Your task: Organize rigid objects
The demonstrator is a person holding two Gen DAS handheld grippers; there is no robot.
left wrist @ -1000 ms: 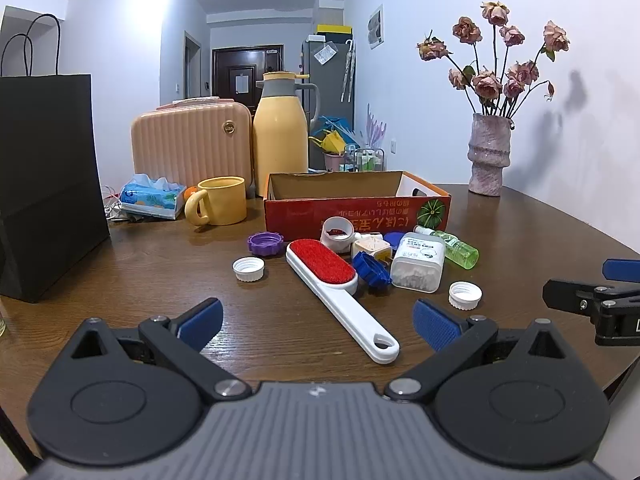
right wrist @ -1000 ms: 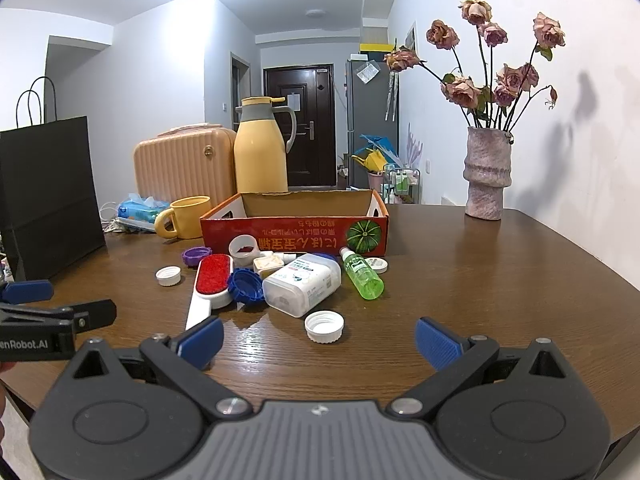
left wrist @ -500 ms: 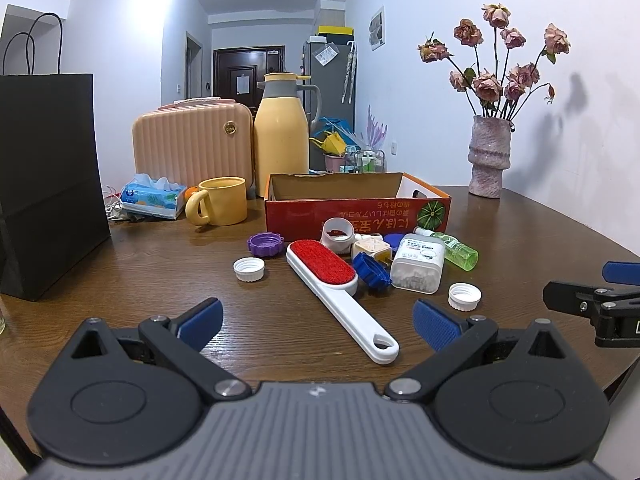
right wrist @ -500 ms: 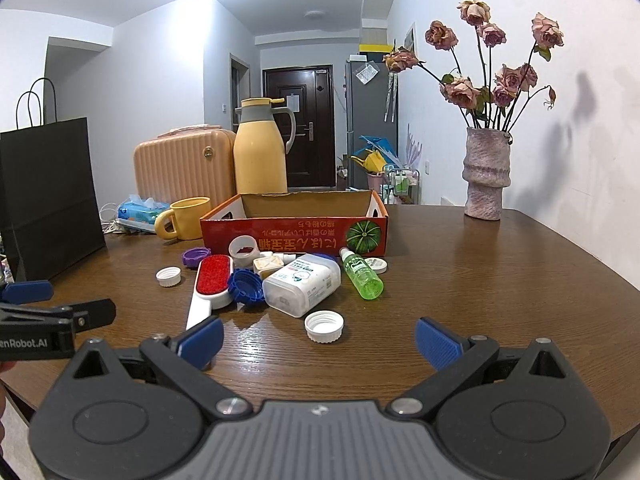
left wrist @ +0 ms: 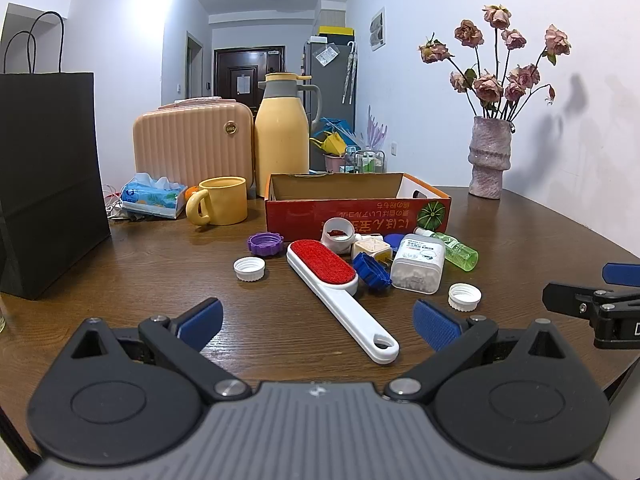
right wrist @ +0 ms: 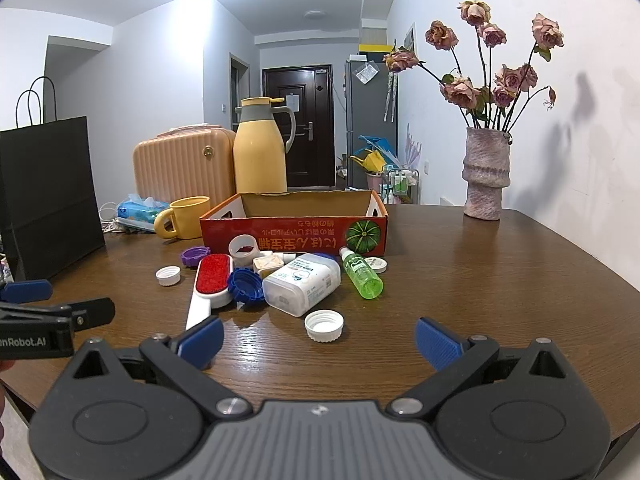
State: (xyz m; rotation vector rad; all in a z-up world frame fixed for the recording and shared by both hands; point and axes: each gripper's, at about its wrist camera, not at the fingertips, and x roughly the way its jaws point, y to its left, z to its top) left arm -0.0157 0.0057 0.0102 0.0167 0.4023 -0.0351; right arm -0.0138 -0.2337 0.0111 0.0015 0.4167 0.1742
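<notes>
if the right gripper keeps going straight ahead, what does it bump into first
Probably the white cap, lying just ahead between the open right gripper fingers; behind it, the white bottle. Depth is uncertain.

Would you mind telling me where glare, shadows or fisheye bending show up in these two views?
Right wrist view: a blown-out ceiling light at the top, a bright sheen on the table, and flower shadows on the wall beside the vase. Left wrist view: the black paper bag leans from fisheye bending; corners are vignetted black.

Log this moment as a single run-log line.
phase: pre-grasp | left gripper: open, empty | right gripper: open, empty | items: loose in front of red box | box: looks empty
</notes>
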